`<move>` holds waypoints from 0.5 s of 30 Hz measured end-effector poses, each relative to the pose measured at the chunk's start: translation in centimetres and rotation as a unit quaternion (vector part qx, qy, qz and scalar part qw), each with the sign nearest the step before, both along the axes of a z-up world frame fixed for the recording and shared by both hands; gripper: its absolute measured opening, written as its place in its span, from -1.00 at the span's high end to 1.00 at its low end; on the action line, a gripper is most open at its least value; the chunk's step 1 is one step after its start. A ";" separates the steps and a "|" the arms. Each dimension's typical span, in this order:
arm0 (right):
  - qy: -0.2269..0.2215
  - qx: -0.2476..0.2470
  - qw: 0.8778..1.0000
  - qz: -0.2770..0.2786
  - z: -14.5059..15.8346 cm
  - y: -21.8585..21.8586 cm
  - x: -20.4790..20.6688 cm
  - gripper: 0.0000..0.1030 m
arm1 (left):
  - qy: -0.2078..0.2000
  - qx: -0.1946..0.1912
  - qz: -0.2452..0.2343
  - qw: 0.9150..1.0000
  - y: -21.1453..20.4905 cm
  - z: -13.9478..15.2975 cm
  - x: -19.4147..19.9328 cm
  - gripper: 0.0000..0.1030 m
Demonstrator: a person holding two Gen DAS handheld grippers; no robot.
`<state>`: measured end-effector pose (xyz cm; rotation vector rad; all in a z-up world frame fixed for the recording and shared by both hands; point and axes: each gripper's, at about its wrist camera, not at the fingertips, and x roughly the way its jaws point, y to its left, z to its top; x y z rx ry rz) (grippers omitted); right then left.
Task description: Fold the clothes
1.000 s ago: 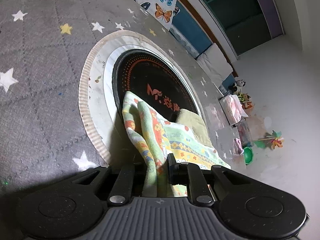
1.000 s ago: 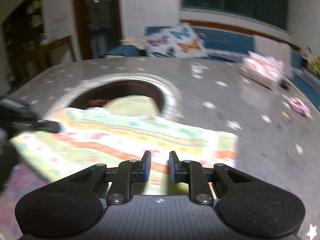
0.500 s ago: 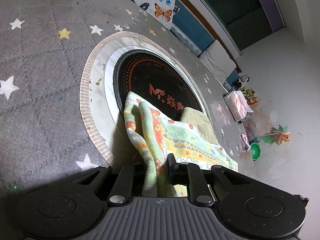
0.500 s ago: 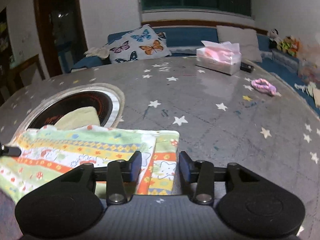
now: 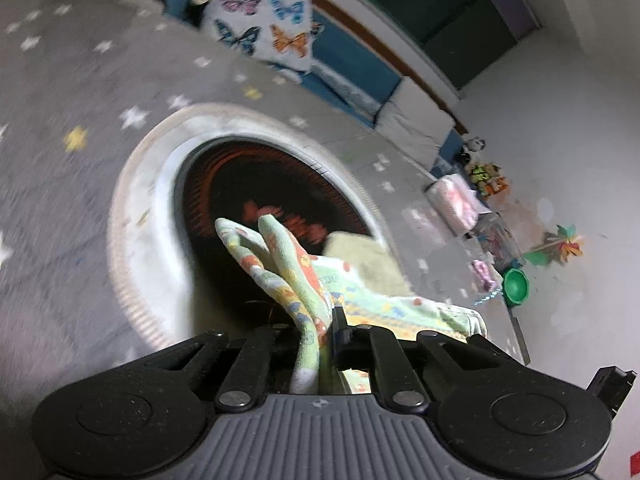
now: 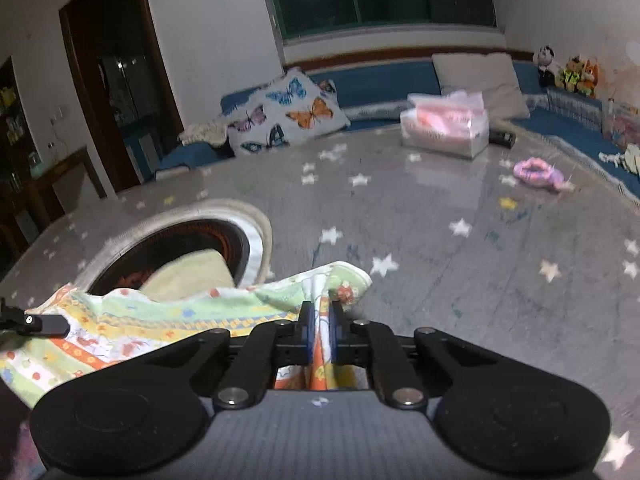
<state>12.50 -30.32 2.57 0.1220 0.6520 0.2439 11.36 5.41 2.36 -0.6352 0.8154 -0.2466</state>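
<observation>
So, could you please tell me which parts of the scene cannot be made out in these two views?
- Left wrist view: orange lettering on the round black cooktop is motion-blurred, unreadable.
- Left wrist view: the left hand-held gripper body hides the near end of the pastel patterned cloth.
- Right wrist view: the cloth's lower edge is hidden behind the right hand-held gripper.
- Right wrist view: print on the pink tissue pack is too blurred.

Gray star-print table [image 6: 440, 248] w/ round black-and-orange inset plate [image 6: 224, 236] ringed in white. On it: striped patterned cloth [image 6: 120, 328] partly over the plate, yellow-green folded piece [image 6: 188, 276], tissue pack [image 6: 444, 128], pink scrunchie [image 6: 538, 172], dark small object by the pack.
</observation>
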 end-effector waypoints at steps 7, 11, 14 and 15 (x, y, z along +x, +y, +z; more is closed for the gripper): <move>-0.039 -0.025 0.999 -0.029 3.7 -3.0 -0.1 0.88 | -0.034 0.015 -0.042 0.998 -5.1 3.1 3.2 0.82; -0.053 -0.042 0.996 -0.056 5.4 -5.5 0.4 0.88 | -0.041 0.023 -0.071 0.996 -8.8 3.8 5.5 0.82; -0.057 -0.057 0.994 -0.077 6.1 -7.5 0.9 0.88 | -0.046 0.028 -0.088 0.995 -11.3 4.1 7.1 0.82; -0.057 -0.061 0.993 -0.084 6.3 -8.1 1.1 0.88 | -0.047 0.029 -0.093 0.994 -12.0 4.2 7.6 0.82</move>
